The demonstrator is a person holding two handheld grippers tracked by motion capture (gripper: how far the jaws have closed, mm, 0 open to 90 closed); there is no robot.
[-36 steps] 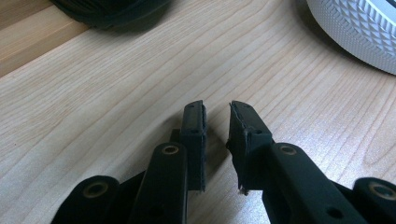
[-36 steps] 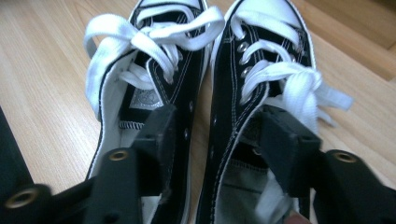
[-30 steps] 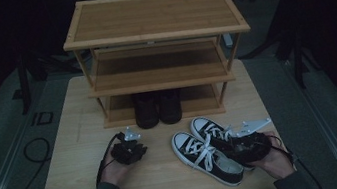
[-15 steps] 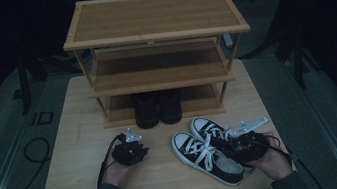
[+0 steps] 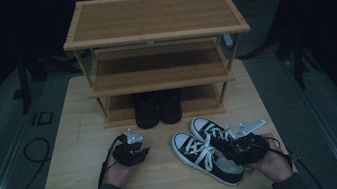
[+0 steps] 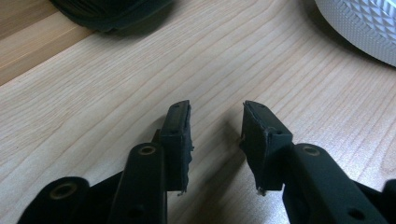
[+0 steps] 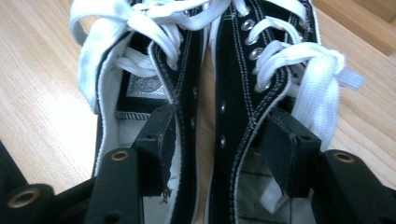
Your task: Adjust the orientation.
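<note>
On the left of the high view, the left tongs [image 5: 131, 148] rest in the person's left hand [image 5: 117, 168] low over the bare wood of the table [image 5: 74, 154], in front of the lowest level of the wooden shoe rack [image 5: 154, 31]. The left gripper view shows their jaws standing apart with only wood grain between them; they have just been opening, and nothing is held. Ahead of them, on the rack's bottom shelf, stands a pair of dark shoes [image 5: 158, 107], side by side and toes outward. Further right, the pair of black sneakers [image 5: 205, 152] with white laces and white toe caps lies on the table just in front of the rack, the two shoes pressed side by side and angled toward the person's right hand [image 5: 272, 162]. The right tongs [image 5: 244, 144] sit at the heel end of that pair. In the right gripper view each jaw reaches down inside one sneaker's opening, so the two adjoining inner walls [image 7: 210, 107] lie together between the pads, which press them against each other; the jaws have just closed a little further.
</note>
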